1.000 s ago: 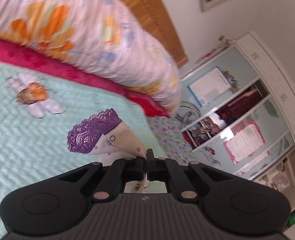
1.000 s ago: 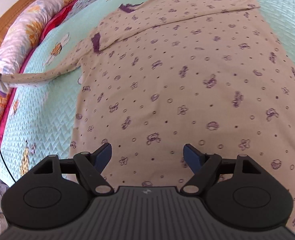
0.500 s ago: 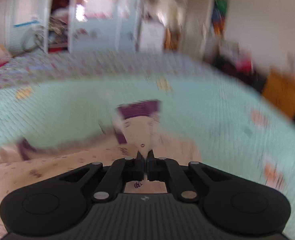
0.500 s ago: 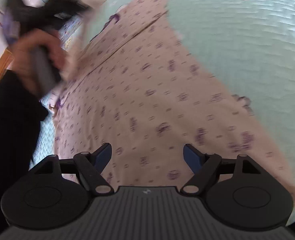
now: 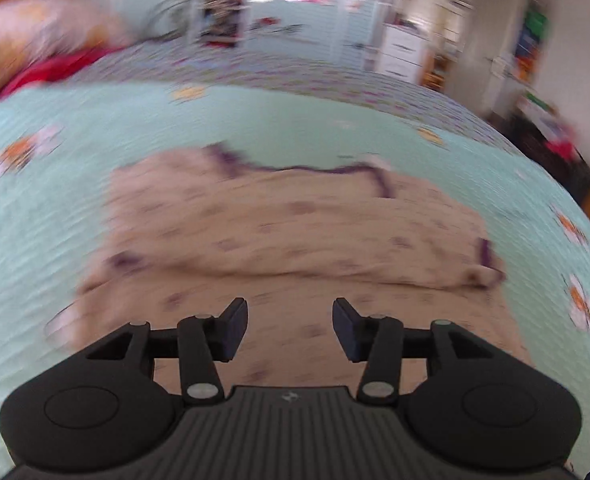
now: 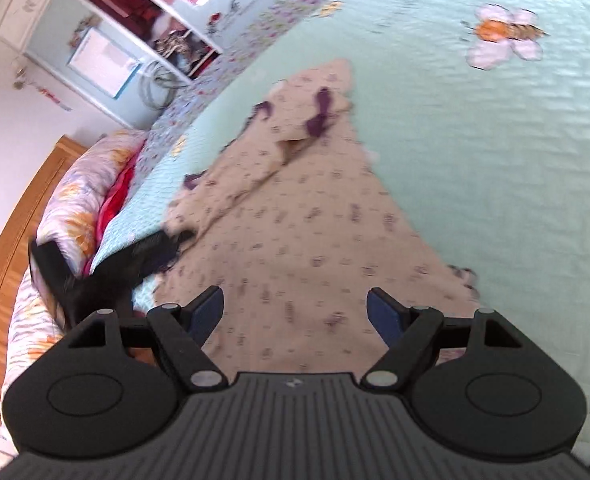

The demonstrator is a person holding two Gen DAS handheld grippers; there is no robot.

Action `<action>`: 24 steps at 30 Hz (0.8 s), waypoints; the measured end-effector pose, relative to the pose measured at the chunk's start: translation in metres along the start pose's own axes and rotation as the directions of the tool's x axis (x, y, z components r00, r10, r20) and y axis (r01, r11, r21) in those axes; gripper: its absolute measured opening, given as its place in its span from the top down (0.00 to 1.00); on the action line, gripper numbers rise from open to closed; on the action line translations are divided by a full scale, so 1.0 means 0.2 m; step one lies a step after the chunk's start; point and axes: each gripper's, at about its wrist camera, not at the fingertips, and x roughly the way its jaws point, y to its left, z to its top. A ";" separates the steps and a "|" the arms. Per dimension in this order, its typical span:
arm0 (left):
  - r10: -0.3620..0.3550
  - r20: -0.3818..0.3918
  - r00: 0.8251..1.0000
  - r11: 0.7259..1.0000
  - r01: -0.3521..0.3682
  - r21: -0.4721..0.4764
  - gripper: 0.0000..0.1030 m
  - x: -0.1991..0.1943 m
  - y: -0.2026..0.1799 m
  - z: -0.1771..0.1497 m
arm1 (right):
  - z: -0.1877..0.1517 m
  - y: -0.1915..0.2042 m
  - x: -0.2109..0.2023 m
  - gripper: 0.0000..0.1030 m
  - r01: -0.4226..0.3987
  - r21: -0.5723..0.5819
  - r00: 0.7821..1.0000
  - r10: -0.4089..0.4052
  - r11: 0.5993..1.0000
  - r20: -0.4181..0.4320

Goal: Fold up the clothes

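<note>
Lying spread across the middle of the mint quilted bed [image 6: 495,160], the beige purple-trimmed garment [image 6: 295,240] is showing one sleeve folded inward, while the left gripper [image 5: 290,328] and right gripper [image 6: 295,316] are both hovering above it, jaws wide apart and gripping nothing.
</note>
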 end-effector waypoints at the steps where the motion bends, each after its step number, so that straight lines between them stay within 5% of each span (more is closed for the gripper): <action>1: 0.024 -0.002 1.000 0.999 -0.024 -0.033 0.52 -0.02 0.09 -0.01 | 0.01 0.03 0.01 0.22 -0.005 -0.013 1.000 0.005 1.000 0.003; 6: 0.043 -0.008 0.999 0.983 -0.044 -0.176 0.52 -0.15 0.45 -0.10 | 0.20 0.15 0.09 0.22 -0.073 -0.062 0.992 0.079 0.995 0.101; 11: -0.020 0.009 1.000 0.989 0.021 -0.146 0.52 -0.16 0.41 -0.16 | 0.58 0.08 0.40 0.22 -0.096 -0.074 0.980 0.107 0.993 0.167; 17: -0.099 0.028 0.995 0.990 0.101 -0.103 0.51 -0.16 0.36 -0.23 | 0.96 -0.10 0.79 0.27 -0.066 -0.054 0.994 0.071 0.996 0.089; 21: -0.113 0.017 0.993 0.993 0.114 -0.042 0.49 -0.14 0.29 -0.26 | 0.98 -0.15 0.93 0.33 -0.046 -0.070 0.998 0.049 0.996 0.049; 24: -0.118 0.003 0.993 0.993 0.118 -0.028 0.48 -0.11 0.25 -0.27 | 0.96 -0.16 1.02 0.50 -0.065 -0.071 0.998 0.065 0.995 -0.005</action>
